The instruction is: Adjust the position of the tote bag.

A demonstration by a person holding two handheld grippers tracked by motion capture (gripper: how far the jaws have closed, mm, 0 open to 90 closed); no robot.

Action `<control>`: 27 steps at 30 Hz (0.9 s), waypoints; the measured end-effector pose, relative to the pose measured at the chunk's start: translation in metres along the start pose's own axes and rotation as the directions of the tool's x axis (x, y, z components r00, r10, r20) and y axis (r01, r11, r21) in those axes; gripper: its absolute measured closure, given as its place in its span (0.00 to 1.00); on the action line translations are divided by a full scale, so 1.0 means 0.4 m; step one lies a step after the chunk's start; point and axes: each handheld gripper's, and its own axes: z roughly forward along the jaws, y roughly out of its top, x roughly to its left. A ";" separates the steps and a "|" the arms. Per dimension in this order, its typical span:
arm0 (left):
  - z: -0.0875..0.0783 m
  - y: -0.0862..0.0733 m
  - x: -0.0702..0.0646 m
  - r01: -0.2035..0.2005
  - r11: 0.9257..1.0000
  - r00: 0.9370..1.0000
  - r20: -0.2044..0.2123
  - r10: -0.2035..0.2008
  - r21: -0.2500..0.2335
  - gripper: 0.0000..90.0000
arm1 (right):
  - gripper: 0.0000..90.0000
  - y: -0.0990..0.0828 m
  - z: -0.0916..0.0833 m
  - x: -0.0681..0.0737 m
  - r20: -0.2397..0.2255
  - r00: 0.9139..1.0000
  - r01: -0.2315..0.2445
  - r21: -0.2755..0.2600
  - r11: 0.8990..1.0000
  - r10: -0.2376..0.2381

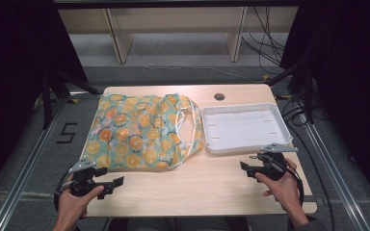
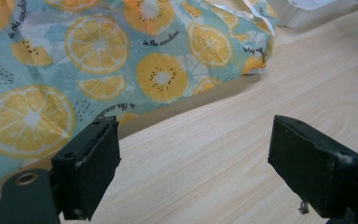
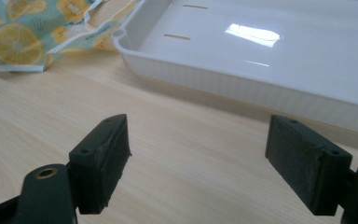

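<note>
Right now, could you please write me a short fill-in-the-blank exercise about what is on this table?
1. The bag is printed with slices of ____.
2. The white tray holds ____.
3. The jaws of the left gripper and the right gripper both stand ____.
4. The tray lies to the ____ of the bag in the high view.

Missing words: fruit; nothing; open; right

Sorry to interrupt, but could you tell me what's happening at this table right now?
A person holds a left hand-held gripper and a right hand-held gripper, both open and empty, near the table's front edge. A fruit-print cloth bag lies flat on the left, beside an empty white tray. Neither is being touched.
</note>
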 end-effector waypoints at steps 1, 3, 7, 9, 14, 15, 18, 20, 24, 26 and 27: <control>0.000 0.000 0.000 0.006 1.000 1.000 -0.001 -0.006 0.001 0.18 | 0.24 0.003 -0.003 0.005 -0.010 1.000 -0.019 0.034 0.999 0.019; 0.000 -0.001 0.000 0.006 1.000 1.000 -0.003 -0.006 -0.002 0.18 | 0.23 0.001 0.004 0.004 -0.031 1.000 0.005 0.016 1.000 -0.004; -0.001 -0.001 0.002 0.011 1.000 1.000 -0.009 -0.011 0.000 0.18 | 0.23 0.004 0.004 0.008 -0.039 0.999 0.037 0.022 0.999 -0.036; -0.002 -0.001 0.003 0.011 1.000 1.000 -0.010 -0.011 0.002 0.18 | 0.23 0.005 0.006 0.010 -0.054 0.998 0.045 0.014 0.999 -0.044; -0.003 -0.001 0.006 0.017 1.000 1.000 -0.021 -0.017 0.007 0.18 | 0.21 0.011 0.017 0.024 -0.085 0.994 0.064 0.004 0.998 -0.064; -0.003 -0.001 0.007 0.019 1.000 1.000 -0.022 -0.019 0.010 0.18 | 0.21 0.013 0.020 0.028 -0.091 0.994 0.066 0.003 0.998 -0.066; -0.004 -0.001 0.010 0.022 1.000 0.999 -0.026 -0.021 0.010 0.18 | 0.21 0.021 0.037 0.046 -0.127 0.987 0.098 -0.008 0.995 -0.099; -0.005 0.000 0.010 0.026 1.000 0.999 -0.031 -0.026 0.015 0.18 | 0.20 0.027 0.048 0.062 -0.153 0.983 0.101 -0.001 0.995 -0.100; -0.006 -0.002 0.017 0.037 0.999 0.998 -0.050 -0.036 0.014 0.18 | 0.20 0.047 0.063 0.093 -0.188 0.974 0.129 -0.008 0.992 -0.128; -0.010 -0.002 0.023 0.044 0.999 0.998 -0.056 -0.043 0.013 0.18 | 0.20 0.060 0.074 0.109 -0.195 0.966 0.170 -0.023 0.985 -0.171; -0.011 -0.002 0.024 0.049 0.999 0.997 -0.059 -0.049 0.004 0.18 | 0.20 0.068 0.081 0.121 -0.207 0.960 0.188 -0.028 0.982 -0.189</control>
